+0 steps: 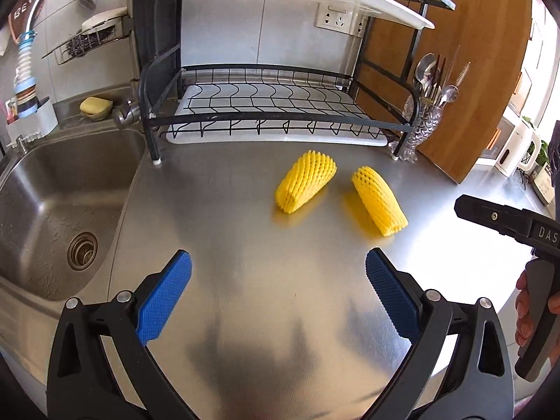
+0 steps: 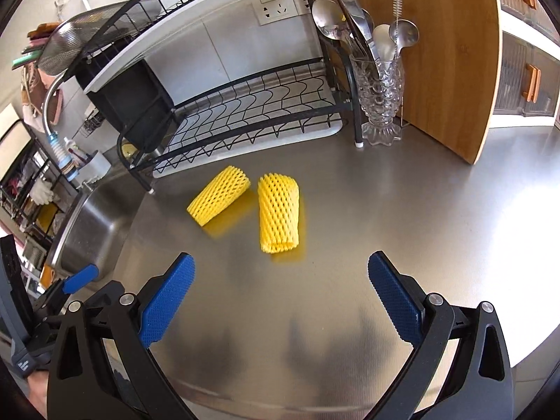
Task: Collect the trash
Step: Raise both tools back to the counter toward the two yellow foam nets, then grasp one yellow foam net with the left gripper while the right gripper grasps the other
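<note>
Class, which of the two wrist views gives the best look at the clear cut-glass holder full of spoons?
The right wrist view: the clear cut-glass holder stands large and unobstructed, spoons and base visible. In the left wrist view the holder is small, near the edge, partly crossed by the black wire dish rack.

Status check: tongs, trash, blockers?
Left tongs and right tongs open, empty. Two yellow foam nets loose on steel counter, apart. Path clear.

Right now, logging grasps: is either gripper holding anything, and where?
Nothing. Left gripper and right gripper are open and empty; both foam nets lie on the counter.
</note>
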### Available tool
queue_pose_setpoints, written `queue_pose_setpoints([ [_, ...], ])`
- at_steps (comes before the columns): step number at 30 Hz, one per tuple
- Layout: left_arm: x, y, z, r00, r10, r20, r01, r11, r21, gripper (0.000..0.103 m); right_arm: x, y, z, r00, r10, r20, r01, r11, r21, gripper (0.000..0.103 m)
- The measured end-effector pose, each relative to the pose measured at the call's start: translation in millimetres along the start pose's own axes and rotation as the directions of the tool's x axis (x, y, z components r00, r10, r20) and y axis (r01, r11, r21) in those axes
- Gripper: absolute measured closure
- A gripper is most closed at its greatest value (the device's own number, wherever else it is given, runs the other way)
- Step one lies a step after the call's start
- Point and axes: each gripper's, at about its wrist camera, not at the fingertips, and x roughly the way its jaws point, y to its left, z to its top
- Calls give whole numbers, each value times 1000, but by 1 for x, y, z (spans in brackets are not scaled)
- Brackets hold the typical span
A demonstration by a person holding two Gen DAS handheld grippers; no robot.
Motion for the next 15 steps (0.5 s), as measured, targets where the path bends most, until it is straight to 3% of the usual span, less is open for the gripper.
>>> queue_pose_setpoints([
  [6, 52, -4, 33, 999, 3, -37, -3, 1000, 23, 15, 44, -7, 29, 999, 6, -52, -6, 1000, -2, 5],
  [11, 91, -2, 46, 995, -7, -99, 9, 1000, 21, 30, 85, -12, 42, 989, 37, -144, -37, 999, 2, 33],
  [15, 112, -4, 51, 992, -23, -126, 28, 999, 37, 36, 106, -10, 45, 982, 53, -179, -57, 998, -17, 34],
])
